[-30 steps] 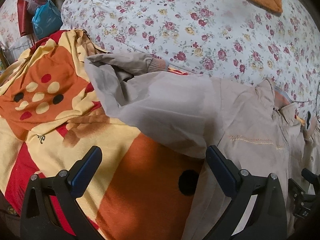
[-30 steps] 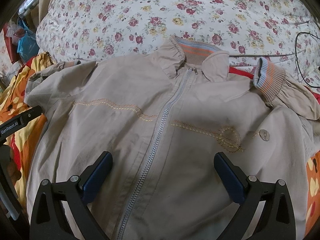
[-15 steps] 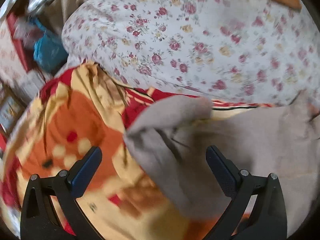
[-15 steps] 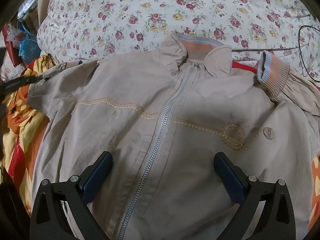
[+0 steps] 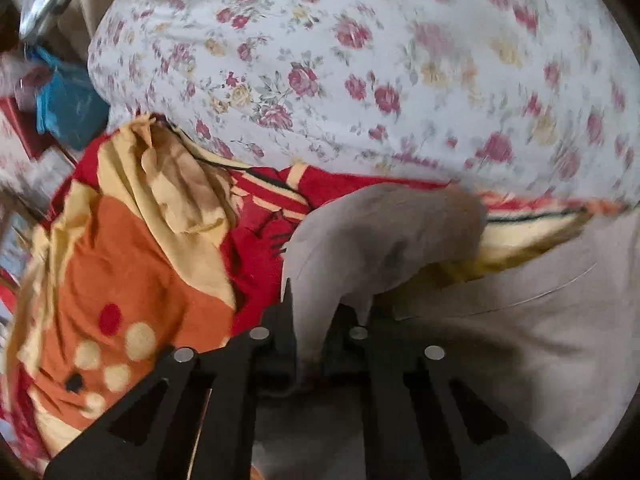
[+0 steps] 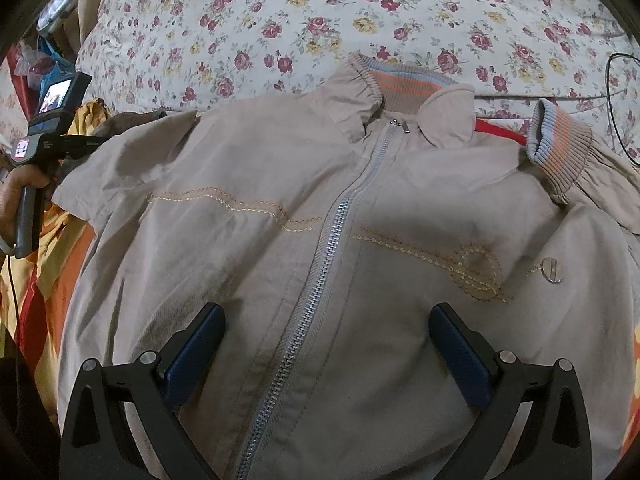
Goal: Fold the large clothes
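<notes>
Your left hand-held gripper (image 5: 310, 332), low centre of its view, is clenched on a fold of the jacket's (image 6: 320, 260) sleeve (image 5: 380, 240), lifted over the orange blanket (image 5: 132, 264). Your right hand-held gripper (image 6: 326, 356) hovers released, fingers wide, above the lower front either side of the zipper (image 6: 320, 280). Jacket lies face up, zipped, mid-frame on the bed; collar (image 6: 404, 92) toward the floral sheet (image 6: 320, 8) at top, striped cuff (image 6: 560, 144) upper right. Your left hand (image 6: 16, 200) shows at far left.
</notes>
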### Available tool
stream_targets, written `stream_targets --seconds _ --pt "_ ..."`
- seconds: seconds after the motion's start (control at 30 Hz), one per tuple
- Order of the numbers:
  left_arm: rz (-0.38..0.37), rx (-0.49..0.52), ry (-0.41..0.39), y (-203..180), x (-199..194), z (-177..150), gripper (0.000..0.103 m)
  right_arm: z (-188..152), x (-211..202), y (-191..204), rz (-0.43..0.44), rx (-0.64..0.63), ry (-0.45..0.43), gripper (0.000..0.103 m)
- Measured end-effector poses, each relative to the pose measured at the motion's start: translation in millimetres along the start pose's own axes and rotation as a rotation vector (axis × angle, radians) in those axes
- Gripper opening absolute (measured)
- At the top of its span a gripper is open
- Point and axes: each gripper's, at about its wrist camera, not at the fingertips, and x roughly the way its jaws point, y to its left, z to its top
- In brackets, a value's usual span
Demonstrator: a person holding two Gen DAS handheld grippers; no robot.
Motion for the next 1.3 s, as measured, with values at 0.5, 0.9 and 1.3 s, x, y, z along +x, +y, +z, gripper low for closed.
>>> stream_targets --seconds 0.5,0.9,1.3 --pt "-0.697 -0.067 -0.192 -63 -201 24 0.003 10 -41 -37 -0.006 0.145 -0.1 0.102" --pt "-0.891 0.101 -0.033 -269 -187 -39 0.031 5 -82 -142 -0.205 0.447 -0.164 0.102" --pt "-0.518 0.171 -0.187 -142 -189 -107 0.071 9 -92 -133 -0.108 0.332 -0.144 0.102"
